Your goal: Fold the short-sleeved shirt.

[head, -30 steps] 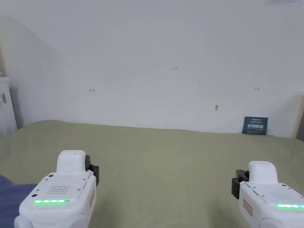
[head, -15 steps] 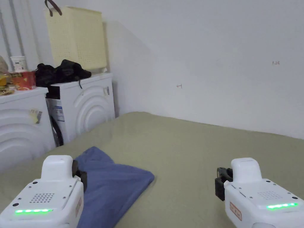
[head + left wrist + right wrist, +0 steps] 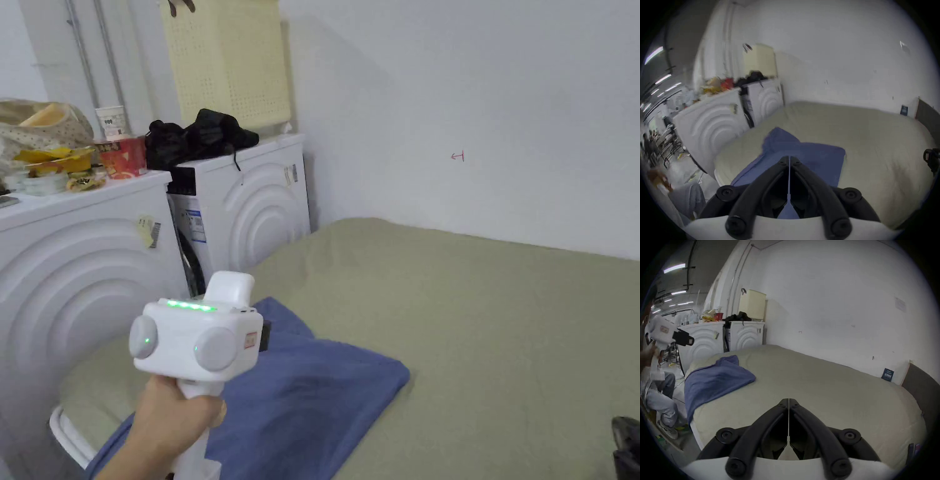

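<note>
A blue short-sleeved shirt point(image 3: 312, 400) lies bunched at the left end of the olive-green bed point(image 3: 487, 312), with one end hanging over the bed's edge point(image 3: 688, 404). A hand holds my left gripper point(image 3: 264, 335) in the air above the shirt, apart from it. Its jaws are shut with nothing between them point(image 3: 789, 158), and the shirt point(image 3: 810, 155) lies below and beyond them. My right gripper point(image 3: 789, 400) hovers over bare bedding to the right of the shirt point(image 3: 716, 381), jaws shut and empty. Its black tip shows at the head view's bottom right corner point(image 3: 627, 447).
Two white washing machines point(image 3: 250, 200) stand left of the bed. On them are a cream laundry basket point(image 3: 225, 62), dark clothes point(image 3: 200, 137) and cups and food packets point(image 3: 56, 156). A white wall point(image 3: 500, 125) backs the bed. A person's legs point(image 3: 664, 395) are beside the bed.
The head camera has swung left, bringing the shirt and washing machines into the picture. My left gripper has risen and turned over the shirt; my right gripper has slid to the picture's bottom right corner.
</note>
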The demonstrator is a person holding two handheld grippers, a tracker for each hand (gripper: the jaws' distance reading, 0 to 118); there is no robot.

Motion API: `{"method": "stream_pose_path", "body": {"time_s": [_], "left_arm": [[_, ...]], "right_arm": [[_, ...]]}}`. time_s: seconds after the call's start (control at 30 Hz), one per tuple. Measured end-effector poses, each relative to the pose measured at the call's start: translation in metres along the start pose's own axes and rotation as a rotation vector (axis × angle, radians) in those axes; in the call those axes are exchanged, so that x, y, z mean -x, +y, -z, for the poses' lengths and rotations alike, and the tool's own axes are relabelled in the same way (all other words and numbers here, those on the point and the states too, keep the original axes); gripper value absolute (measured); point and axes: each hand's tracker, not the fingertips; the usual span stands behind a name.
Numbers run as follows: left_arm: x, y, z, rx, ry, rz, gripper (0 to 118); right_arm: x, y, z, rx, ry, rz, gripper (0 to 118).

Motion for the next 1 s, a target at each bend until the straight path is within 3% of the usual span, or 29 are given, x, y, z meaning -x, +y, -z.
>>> {"method": "stream_pose_path", "body": {"time_s": [0.1,0.2,0.33,0.5,0.53,0.57,0.6,0.67,0.7,0.83,0.9,0.93,0.97,1.0], "left_arm": [[-0.006,0.031,0.051,0.155,-0.061,0.08,2],[-0.014,0.051,0.103,0.289,-0.153,0.065,2],[-0.035,0.046,0.157,0.517,-0.223,0.049,2],[-0.048,0.015,0.193,0.653,-0.254,0.023,5],[-0.048,0.009,0.198,0.663,-0.247,0.01,16],[-0.048,0.003,0.201,0.654,-0.237,-0.003,52],[-0.047,-0.001,0.201,0.645,-0.233,-0.012,78],[-0.037,-0.005,0.214,0.644,-0.254,-0.044,100],[-0.037,-0.007,0.214,0.647,-0.267,-0.052,118],[-0.037,-0.009,0.218,0.675,-0.317,-0.064,118],[-0.044,-0.009,0.215,0.714,-0.32,-0.053,105],[-0.047,-0.01,0.214,0.702,-0.286,-0.013,88],[-0.051,-0.009,0.211,0.674,-0.198,0.054,57],[-0.052,-0.009,0.209,0.658,-0.138,0.11,37]], "right_arm": [[-0.013,-0.005,0.007,0.008,-0.038,0.029,1],[-0.019,-0.011,0.015,0.013,-0.057,0.042,1],[-0.017,-0.019,0.03,0.033,-0.064,0.049,1],[-0.01,-0.025,0.053,0.053,-0.055,0.06,1],[-0.008,-0.024,0.059,0.064,-0.051,0.064,1],[-0.005,-0.023,0.065,0.076,-0.047,0.064,1],[-0.002,-0.021,0.07,0.078,-0.045,0.059,1],[0.003,-0.021,0.075,0.067,-0.029,0.051,1],[0.005,-0.02,0.077,0.067,-0.021,0.047,1],[0.009,-0.022,0.081,0.077,-0.007,0.05,1],[0.009,-0.024,0.081,0.081,-0.004,0.061,1],[0.008,-0.025,0.081,0.081,-0.006,0.063,1],[0.008,-0.026,0.08,0.083,-0.008,0.061,1],[0.008,-0.027,0.08,0.085,-0.01,0.059,1]]}}
